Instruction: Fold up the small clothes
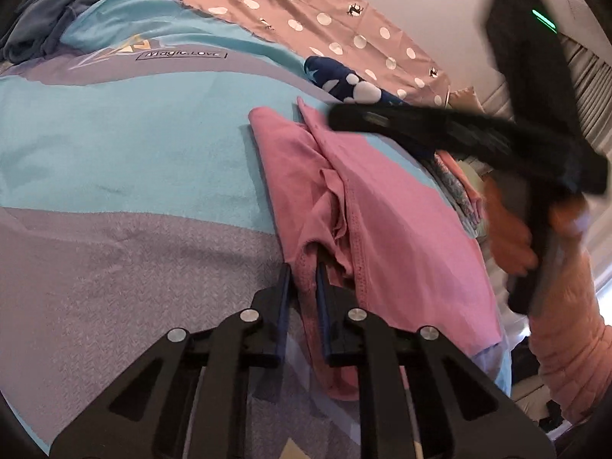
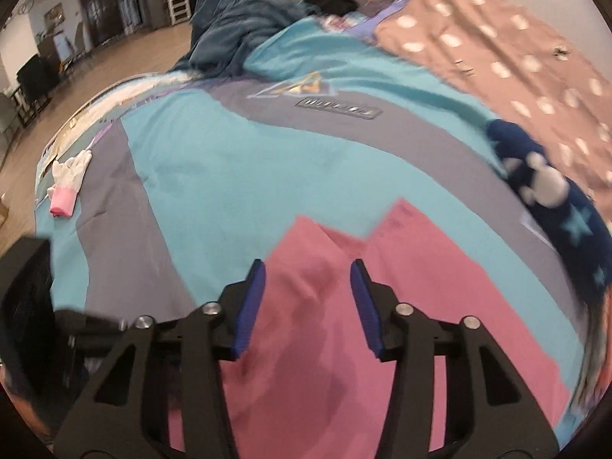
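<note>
A small pink garment (image 1: 386, 206) lies partly folded on the teal and grey bedspread (image 1: 114, 141). My left gripper (image 1: 304, 267) is shut on a bunched hem edge of the pink garment at its near end. My right gripper (image 2: 306, 267) is open and empty, held above the pink garment (image 2: 325, 313). It also shows in the left wrist view (image 1: 336, 118), blurred, over the garment's far right side with the person's hand on its handle.
A navy star-print cloth (image 2: 566, 206) lies to the right, beside a pink polka-dot sheet (image 2: 516, 49). A pile of dark blue clothes (image 2: 237, 26) sits at the far end. White and pink gloves (image 2: 67, 183) lie at the bed's left edge. Folded clothes (image 1: 463, 191) are stacked at the right.
</note>
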A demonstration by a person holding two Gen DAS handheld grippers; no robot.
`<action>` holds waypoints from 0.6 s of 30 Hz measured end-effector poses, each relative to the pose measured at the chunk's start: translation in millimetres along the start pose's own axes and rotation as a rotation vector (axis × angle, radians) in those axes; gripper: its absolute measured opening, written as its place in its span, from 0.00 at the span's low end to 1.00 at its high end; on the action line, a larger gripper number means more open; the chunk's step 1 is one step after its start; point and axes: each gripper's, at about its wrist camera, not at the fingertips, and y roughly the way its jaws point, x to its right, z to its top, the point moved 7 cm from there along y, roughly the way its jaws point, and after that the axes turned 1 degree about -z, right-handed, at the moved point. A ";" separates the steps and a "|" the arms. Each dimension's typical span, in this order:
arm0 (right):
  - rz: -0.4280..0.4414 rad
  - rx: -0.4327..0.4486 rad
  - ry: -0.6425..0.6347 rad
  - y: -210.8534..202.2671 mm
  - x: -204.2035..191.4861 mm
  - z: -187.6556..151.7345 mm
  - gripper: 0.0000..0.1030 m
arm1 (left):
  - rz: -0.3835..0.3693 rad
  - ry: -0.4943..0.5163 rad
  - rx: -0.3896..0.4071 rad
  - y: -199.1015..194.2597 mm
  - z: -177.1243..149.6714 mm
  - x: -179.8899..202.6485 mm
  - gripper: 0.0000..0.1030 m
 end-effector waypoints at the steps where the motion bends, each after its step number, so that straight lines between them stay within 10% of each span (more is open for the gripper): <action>1: 0.002 -0.014 0.005 7.8 -0.8 4.3 0.42 | 0.005 -0.001 0.003 -0.6 0.3 -0.5 0.14; 5: -0.011 -0.079 -0.022 39.0 -8.3 17.7 0.36 | 0.037 0.000 0.020 -0.6 4.0 -0.4 0.14; 6: -0.055 -0.096 -0.044 46.1 -9.0 18.5 0.03 | 0.040 0.003 0.027 -0.9 5.5 0.6 0.14; 7: -0.085 -0.098 -0.043 49.1 -8.4 18.9 0.01 | 0.043 0.003 0.035 -2.1 6.5 1.2 0.13; 15: 0.015 -0.044 0.087 60.8 10.5 27.6 0.01 | 0.234 0.173 0.062 -18.9 -11.9 14.1 0.03; 18: 0.019 -0.001 0.167 38.6 22.0 22.1 0.25 | 0.270 0.201 0.056 -21.7 -14.3 15.5 0.04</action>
